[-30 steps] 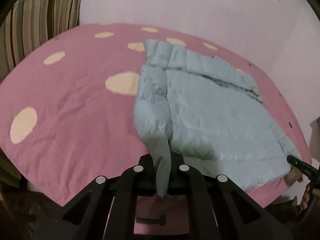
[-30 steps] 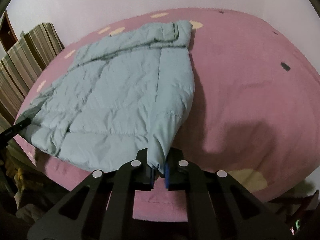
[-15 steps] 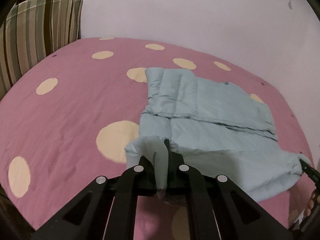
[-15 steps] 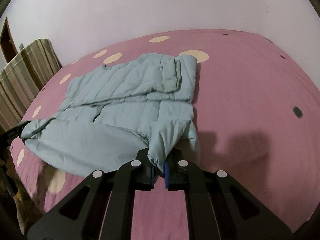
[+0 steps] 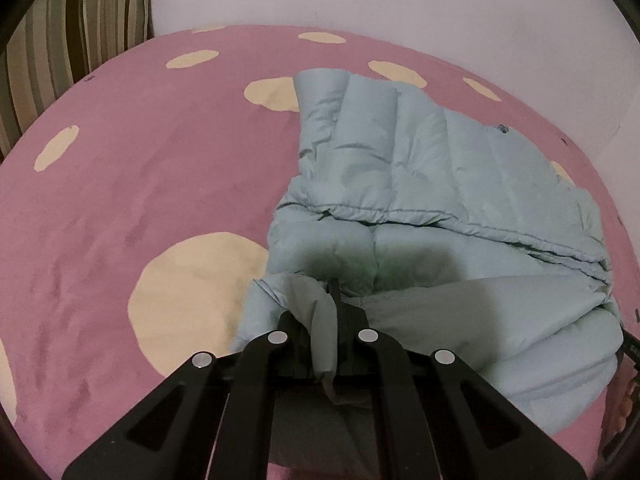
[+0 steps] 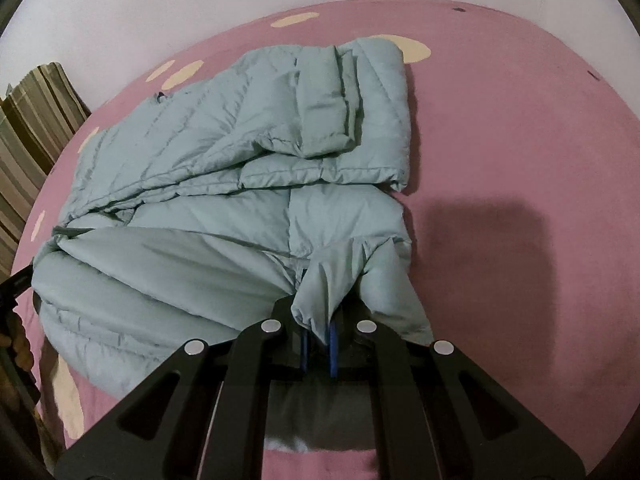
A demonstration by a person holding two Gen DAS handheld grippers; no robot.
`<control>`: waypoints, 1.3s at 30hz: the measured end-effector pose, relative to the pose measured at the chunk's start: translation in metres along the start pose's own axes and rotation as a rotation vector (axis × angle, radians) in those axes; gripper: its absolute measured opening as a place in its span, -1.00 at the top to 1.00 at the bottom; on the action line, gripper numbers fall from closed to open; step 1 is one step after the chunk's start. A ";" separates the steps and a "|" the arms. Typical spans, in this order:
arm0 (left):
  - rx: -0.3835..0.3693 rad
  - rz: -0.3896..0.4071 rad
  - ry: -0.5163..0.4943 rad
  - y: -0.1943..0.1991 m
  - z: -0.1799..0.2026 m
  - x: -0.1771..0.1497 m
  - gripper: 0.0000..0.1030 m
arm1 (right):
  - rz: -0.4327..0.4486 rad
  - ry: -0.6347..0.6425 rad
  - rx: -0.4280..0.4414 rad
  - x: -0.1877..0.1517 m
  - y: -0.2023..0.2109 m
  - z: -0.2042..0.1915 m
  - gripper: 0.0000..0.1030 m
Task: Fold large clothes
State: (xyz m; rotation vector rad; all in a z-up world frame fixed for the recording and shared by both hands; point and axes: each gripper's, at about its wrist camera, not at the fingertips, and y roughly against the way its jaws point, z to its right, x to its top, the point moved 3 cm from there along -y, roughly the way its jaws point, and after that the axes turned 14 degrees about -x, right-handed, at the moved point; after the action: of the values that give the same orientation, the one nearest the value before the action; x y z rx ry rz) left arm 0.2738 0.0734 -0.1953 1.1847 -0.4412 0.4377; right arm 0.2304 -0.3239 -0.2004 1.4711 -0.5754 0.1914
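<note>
A pale blue quilted jacket (image 5: 432,160) (image 6: 224,152) lies on a pink bed cover with cream dots (image 5: 120,200) (image 6: 500,120). Its near edge is lifted and doubled back over the far half, lining showing. My left gripper (image 5: 326,340) is shut on the jacket's near left corner, cloth bunched between the jaws. My right gripper (image 6: 318,332) is shut on the near right corner, fabric pinched between its blue pads. Each view catches the other gripper at its edge: the right one (image 5: 630,346) and the left one (image 6: 16,284).
A striped cushion (image 5: 80,28) (image 6: 36,128) stands against the pale wall at the bed's far left. Bare pink cover stretches left of the jacket in the left wrist view and right of it in the right wrist view. A hand's fingers (image 6: 18,340) show at the frame edge.
Both grippers carried the jacket's near edge forward and lower across the bed. The jacket, spread flat a second ago, now folds over itself, and its far half looks much closer.
</note>
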 end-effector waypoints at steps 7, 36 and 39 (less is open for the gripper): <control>-0.020 0.037 -0.015 0.020 0.004 0.007 0.69 | 0.021 -0.015 0.007 0.004 0.009 0.006 0.74; 0.006 0.126 -0.112 0.080 -0.016 -0.023 -0.36 | 0.149 0.008 0.008 -0.020 0.069 0.027 -0.19; 0.006 0.108 -0.131 0.067 -0.013 -0.012 -0.36 | 0.138 0.031 0.008 -0.009 0.058 0.020 -0.19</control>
State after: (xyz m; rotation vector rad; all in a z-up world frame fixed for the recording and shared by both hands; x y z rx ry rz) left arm 0.2287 0.1055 -0.1541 1.2034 -0.6196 0.4564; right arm 0.1913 -0.3345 -0.1539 1.4340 -0.6522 0.3244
